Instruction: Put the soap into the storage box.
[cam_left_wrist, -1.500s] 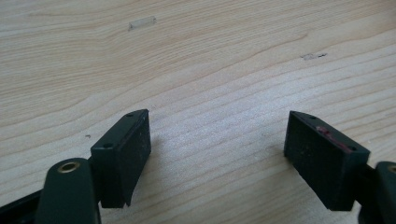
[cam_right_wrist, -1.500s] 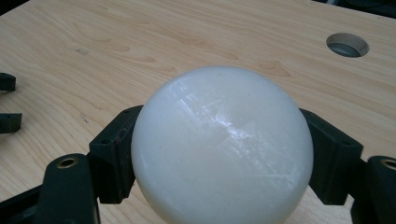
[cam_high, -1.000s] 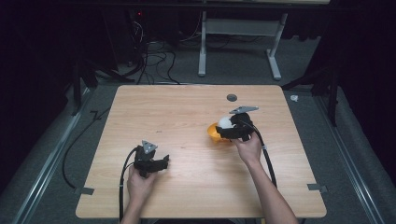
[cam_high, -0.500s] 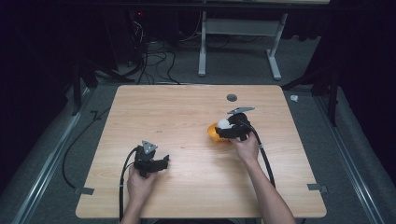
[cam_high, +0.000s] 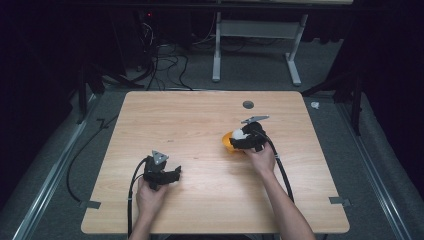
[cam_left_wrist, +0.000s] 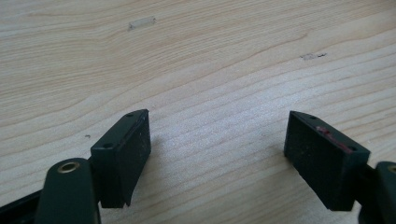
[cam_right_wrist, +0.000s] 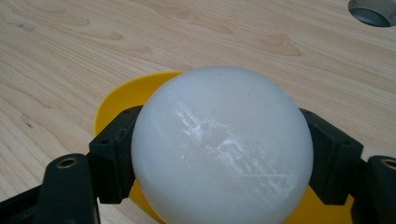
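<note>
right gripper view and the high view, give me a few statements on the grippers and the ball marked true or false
1. The right gripper is clamped on a white ball. True.
2. The ball is over a yellow dish. True.
3. The left gripper holds a second ball. False: its jaws stand apart over bare wooden table.
4. The round hole in the table lies next to the left gripper. False: it is beyond the right gripper, near the far edge.

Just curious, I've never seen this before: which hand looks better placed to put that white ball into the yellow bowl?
The right: its gripper already clamps the white ball directly over the yellow bowl. The left gripper is open over bare table.
</note>
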